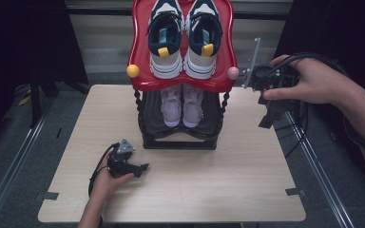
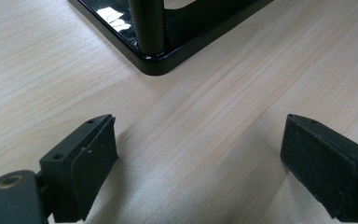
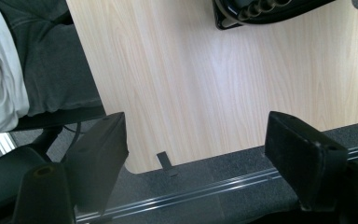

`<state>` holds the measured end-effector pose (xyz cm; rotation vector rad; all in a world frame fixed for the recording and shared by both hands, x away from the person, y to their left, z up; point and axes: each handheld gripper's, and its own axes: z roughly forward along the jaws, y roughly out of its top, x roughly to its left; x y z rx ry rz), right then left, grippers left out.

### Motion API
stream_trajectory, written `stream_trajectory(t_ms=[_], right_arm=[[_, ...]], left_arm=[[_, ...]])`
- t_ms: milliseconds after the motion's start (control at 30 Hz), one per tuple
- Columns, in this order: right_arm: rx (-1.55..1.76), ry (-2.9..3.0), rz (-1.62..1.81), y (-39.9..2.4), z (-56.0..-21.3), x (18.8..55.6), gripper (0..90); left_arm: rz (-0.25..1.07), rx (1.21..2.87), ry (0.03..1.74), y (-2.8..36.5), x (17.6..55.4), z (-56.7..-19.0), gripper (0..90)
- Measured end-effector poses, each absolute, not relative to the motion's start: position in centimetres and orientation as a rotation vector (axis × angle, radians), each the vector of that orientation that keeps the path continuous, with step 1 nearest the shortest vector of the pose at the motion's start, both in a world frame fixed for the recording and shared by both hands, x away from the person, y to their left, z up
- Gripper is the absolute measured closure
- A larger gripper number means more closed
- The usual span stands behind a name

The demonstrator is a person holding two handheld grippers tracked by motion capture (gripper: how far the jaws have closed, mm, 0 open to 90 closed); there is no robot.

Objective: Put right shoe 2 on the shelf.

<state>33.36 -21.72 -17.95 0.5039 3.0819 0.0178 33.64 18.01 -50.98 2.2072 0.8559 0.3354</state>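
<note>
High view: we rest our left tongs (image 1: 142, 167) spread and empty on the worktop (image 1: 228, 166), near the shoe rack (image 1: 180, 137) | right tongs (image 1: 266, 121) spread, empty, raised beside the rack's red top shelf (image 1: 140, 52).

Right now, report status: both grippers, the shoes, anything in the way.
Left gripper open, empty, low on the table. Right gripper open, empty, raised beside the rack. Sneakers on the red top shelf, untouched. Nothing between.
</note>
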Motion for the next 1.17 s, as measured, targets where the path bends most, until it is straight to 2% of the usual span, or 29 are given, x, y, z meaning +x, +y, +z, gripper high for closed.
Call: stream_trajectory(t_ms=[467,800,933,1167], right_arm=[[0.488,3.091,0.020,-22.4,-22.2,32.9,19.1],[0.491,3.119,0.067,-22.5,-27.5,32.9,17.3],[0.549,3.135,0.056,-23.0,-30.7,32.8,17.1],[0.526,3.121,0.142,-23.8,-33.3,32.8,16.2]], left_arm=[[0.339,2.202,0.857,18.0,33.7,-51.0,10.1],[0.339,2.202,0.857,18.0,33.7,-51.0,10.1],[0.342,2.198,0.858,18.0,33.6,-51.0,10.1],[0.343,2.198,0.857,18.0,33.6,-51.0,10.0]])
